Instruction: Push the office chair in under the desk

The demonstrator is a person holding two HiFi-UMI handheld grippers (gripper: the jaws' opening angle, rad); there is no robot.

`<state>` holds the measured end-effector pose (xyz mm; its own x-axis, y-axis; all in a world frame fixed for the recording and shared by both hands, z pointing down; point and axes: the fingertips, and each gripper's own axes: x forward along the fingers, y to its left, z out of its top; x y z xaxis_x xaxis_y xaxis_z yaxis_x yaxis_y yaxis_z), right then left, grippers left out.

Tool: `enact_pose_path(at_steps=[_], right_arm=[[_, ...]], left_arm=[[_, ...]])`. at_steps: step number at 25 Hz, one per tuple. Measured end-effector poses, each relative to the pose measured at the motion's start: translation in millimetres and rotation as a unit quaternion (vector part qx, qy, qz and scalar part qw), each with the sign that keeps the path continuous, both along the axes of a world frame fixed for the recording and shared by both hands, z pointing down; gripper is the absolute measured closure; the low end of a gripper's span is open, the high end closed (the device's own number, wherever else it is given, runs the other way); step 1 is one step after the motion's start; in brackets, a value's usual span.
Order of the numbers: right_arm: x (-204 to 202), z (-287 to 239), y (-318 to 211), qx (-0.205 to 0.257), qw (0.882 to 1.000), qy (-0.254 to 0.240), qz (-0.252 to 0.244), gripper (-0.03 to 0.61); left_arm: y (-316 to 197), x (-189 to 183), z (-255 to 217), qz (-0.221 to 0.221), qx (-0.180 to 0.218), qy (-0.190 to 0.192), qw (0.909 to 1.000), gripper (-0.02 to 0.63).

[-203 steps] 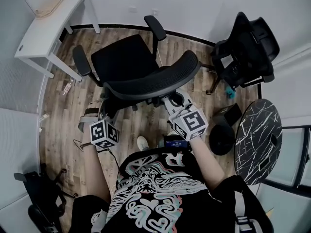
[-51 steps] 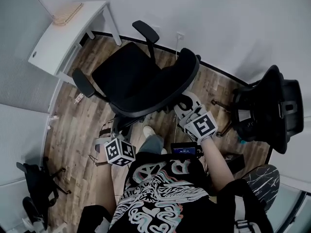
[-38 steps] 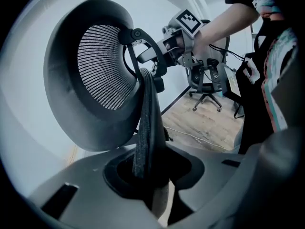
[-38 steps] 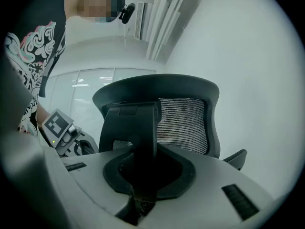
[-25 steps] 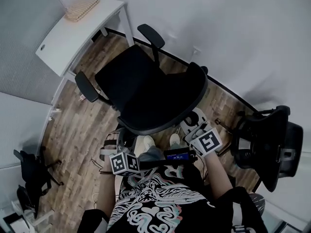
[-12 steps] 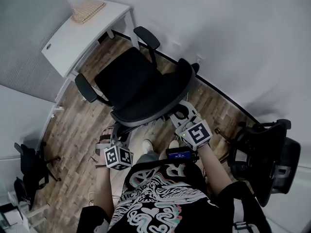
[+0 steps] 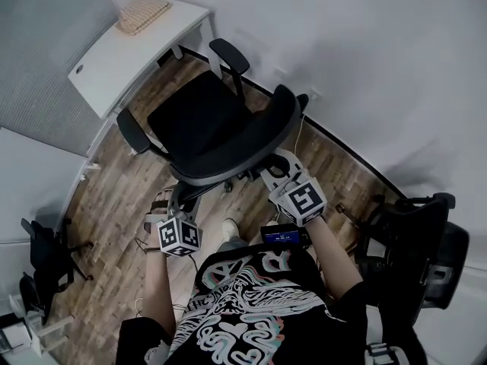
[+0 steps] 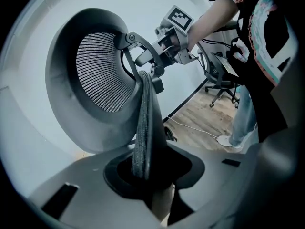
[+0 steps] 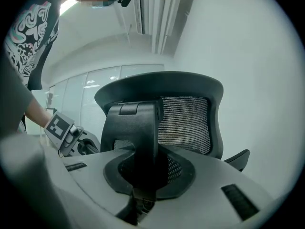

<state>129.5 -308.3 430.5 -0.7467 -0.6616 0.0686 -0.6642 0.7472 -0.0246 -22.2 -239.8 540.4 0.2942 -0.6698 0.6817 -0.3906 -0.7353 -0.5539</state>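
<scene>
- Fingers of the left gripper [image 8: 145, 178] are clamped on the side rim of the office chair [image 7: 202, 120] backrest, and the mesh edge rises straight up out of the gap between them
- Fingers of the right gripper [image 9: 143, 175] are closed on the black support spine at the back of the same backrest, with the mesh panel spreading just beyond them
- From the head view, the left fingers meet the lower left end of the backrest and the right fingers its right end, both from the person's side
- Seat and both armrests lie past the fingers, on the far side of the backrest, turned toward the white counter [image 7: 137, 52]
- That counter stands well ahead of the left fingers against the wall; the chair is out on the wood floor [image 7: 106, 196], its seat apart from the counter and only its left armrest near the counter's edge
- A woven pad [image 7: 143, 12] lies on the counter's far end
- A second black chair [image 7: 415, 249] stands well off to the right of the right fingers
- The person's shoe [image 7: 230, 225] rests on the floor behind the fingers, between the two grippers
</scene>
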Motion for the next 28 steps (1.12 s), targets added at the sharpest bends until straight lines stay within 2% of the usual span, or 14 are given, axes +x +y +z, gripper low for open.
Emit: enact_pose_path(at_steps=[28], right_arm=[[-21, -2, -16, 0.005, 1.000, 0.006, 0.012, 0.517]], left_arm=[[-18, -19, -4, 0.026, 0.025, 0.000, 0.9994, 0.488]])
